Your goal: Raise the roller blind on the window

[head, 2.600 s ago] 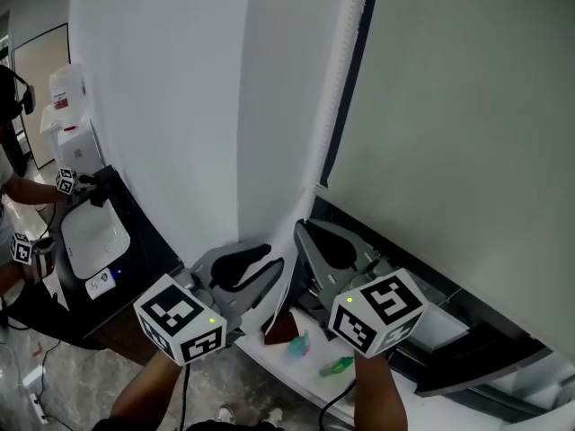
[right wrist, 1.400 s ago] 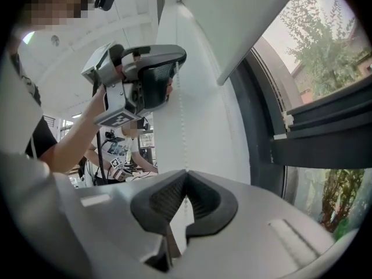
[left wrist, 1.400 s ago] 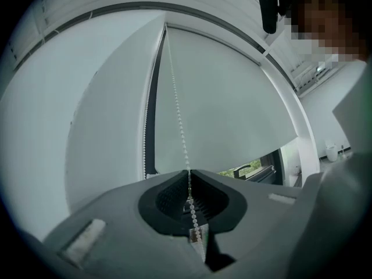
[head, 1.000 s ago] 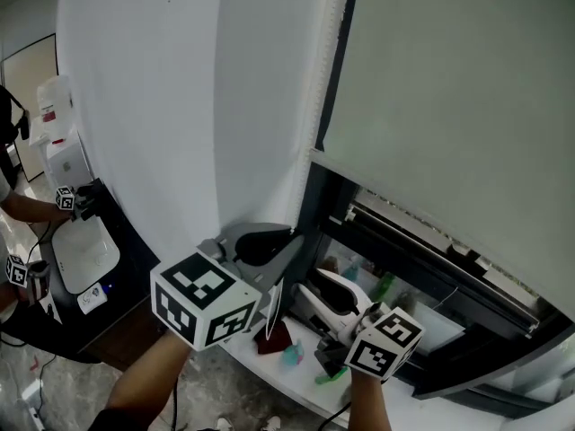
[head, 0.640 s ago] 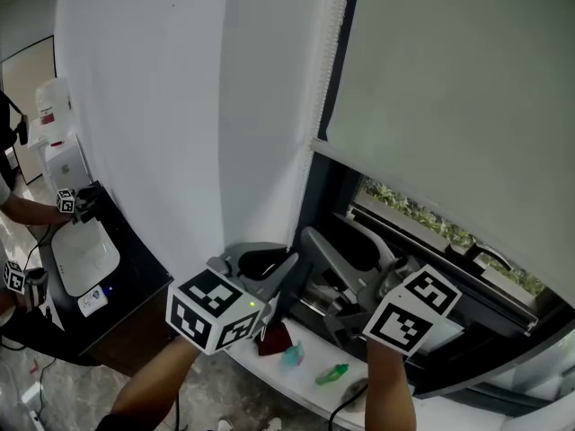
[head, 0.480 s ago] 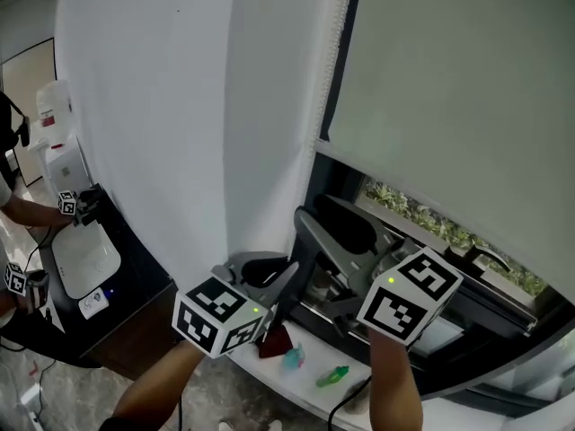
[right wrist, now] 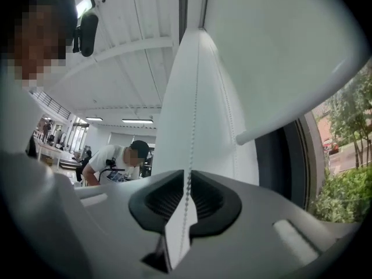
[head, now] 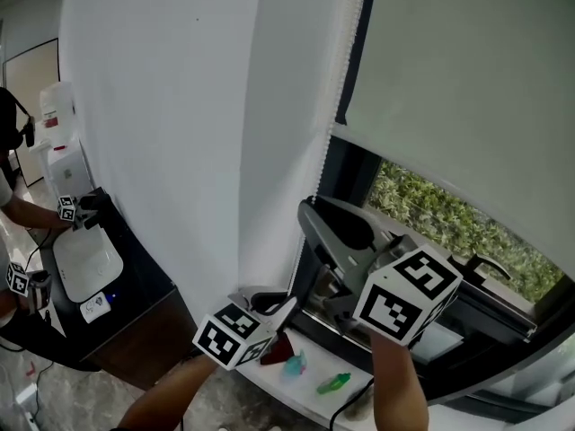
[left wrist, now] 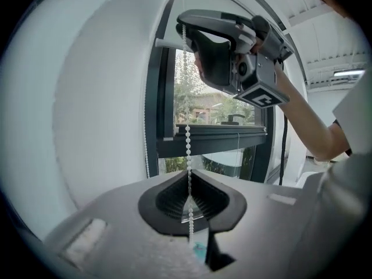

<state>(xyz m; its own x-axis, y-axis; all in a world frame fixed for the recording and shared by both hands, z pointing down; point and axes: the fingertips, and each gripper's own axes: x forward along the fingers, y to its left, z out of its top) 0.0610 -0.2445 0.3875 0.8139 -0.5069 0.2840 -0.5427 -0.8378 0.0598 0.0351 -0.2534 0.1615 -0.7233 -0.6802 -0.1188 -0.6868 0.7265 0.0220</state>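
**Left hand-held gripper** [head: 284,305] [left wrist: 189,181]: this is the lower of the two, sitting beneath and slightly left of the right one. Its jaws are pressed together on the bead chain [left wrist: 187,133], which runs taut straight up from the pinch.

**Right hand-held gripper** [head: 309,208] [right wrist: 189,178]: this one is held higher, in front of the dark window frame [head: 340,167]. Its jaws have just been closing and stand a narrow slit apart. The same chain passes through the slit, and the pads do not visibly clamp it.

**Roller blind** [head: 467,79]: the blind hangs above and to the right of the right gripper and is partly raised. Its bottom rail [right wrist: 290,114] lies above that gripper's jaw tips. Greenery [head: 431,218] shows through the uncovered glass beneath the rail. Above both grippers the chain climbs along the blind's left edge.

**Surroundings:** below the left gripper a white sill [head: 269,375] carries a red item [head: 280,341], a teal item [head: 296,364] and a green item [head: 334,383]. Far to the left of both grippers, another person's arm [head: 31,212] reaches over a dark desk [head: 148,281].
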